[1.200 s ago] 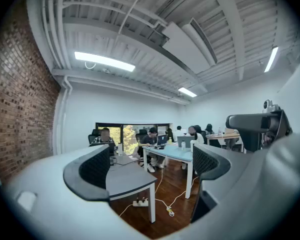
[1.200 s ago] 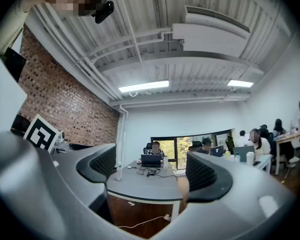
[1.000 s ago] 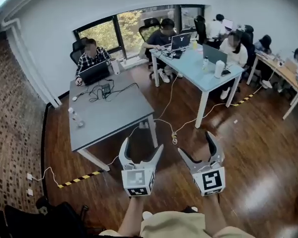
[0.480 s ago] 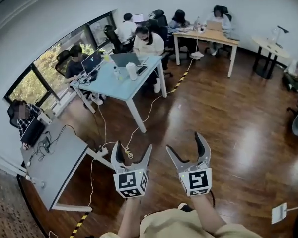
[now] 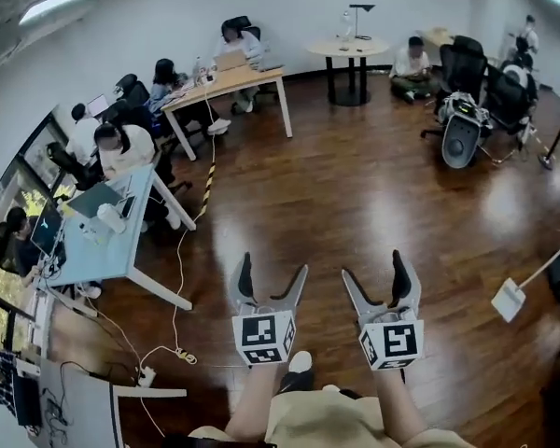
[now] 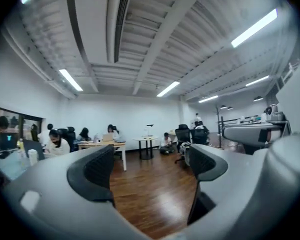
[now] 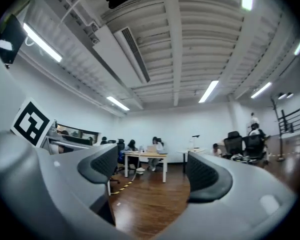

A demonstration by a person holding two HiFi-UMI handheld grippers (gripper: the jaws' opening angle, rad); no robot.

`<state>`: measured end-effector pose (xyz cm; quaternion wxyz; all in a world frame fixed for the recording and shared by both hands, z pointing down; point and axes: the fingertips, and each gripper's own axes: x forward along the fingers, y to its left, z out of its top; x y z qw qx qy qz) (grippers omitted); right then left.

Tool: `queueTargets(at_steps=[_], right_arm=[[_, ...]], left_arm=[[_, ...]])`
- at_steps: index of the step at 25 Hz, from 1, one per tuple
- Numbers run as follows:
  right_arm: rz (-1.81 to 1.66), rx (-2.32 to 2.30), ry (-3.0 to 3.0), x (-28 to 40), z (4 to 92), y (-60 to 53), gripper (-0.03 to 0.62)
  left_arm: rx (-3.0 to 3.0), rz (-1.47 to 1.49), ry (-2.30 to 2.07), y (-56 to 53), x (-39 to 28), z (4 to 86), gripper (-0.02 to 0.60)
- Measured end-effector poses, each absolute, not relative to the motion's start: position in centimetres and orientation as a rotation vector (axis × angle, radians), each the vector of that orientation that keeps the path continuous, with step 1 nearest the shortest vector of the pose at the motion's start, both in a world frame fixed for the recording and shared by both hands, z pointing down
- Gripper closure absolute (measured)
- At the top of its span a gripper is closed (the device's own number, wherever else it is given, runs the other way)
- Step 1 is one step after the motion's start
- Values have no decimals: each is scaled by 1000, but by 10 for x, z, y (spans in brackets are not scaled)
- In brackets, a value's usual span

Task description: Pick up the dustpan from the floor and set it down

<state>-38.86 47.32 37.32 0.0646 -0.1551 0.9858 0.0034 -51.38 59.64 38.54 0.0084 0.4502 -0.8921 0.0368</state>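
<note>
A white dustpan (image 5: 509,299) on a long thin handle lies on the wooden floor at the right edge of the head view, to the right of both grippers. My left gripper (image 5: 273,267) and right gripper (image 5: 373,267) are held side by side in front of me, pointing level across the room. The left gripper (image 6: 151,166) has just been closing a little, but its jaws still stand apart with nothing between them. In its own view the right gripper (image 7: 150,171) is open and empty too. Neither gripper view shows the dustpan.
A light blue table (image 5: 103,241) with laptops and seated people stands at the left. A wooden table (image 5: 229,82) and a round table (image 5: 347,47) lie further back. Office chairs (image 5: 462,138) stand at the back right. Cables (image 5: 177,278) trail over the floor on the left.
The whole view has swung round: the grey table and windows slid off to the left, and the round table, chairs and dustpan came in at the right. Both grippers stayed side by side.
</note>
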Motion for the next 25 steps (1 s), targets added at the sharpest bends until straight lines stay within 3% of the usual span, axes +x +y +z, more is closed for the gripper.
queueTargets(at_steps=[10, 25], right_arm=[[66, -1306, 2709, -283, 366, 372, 175], [50, -2055, 2303, -126, 375, 400, 210]], left_arm=[[2186, 109, -2311, 415, -456, 374, 123], [2680, 77, -1667, 340, -319, 396, 132]])
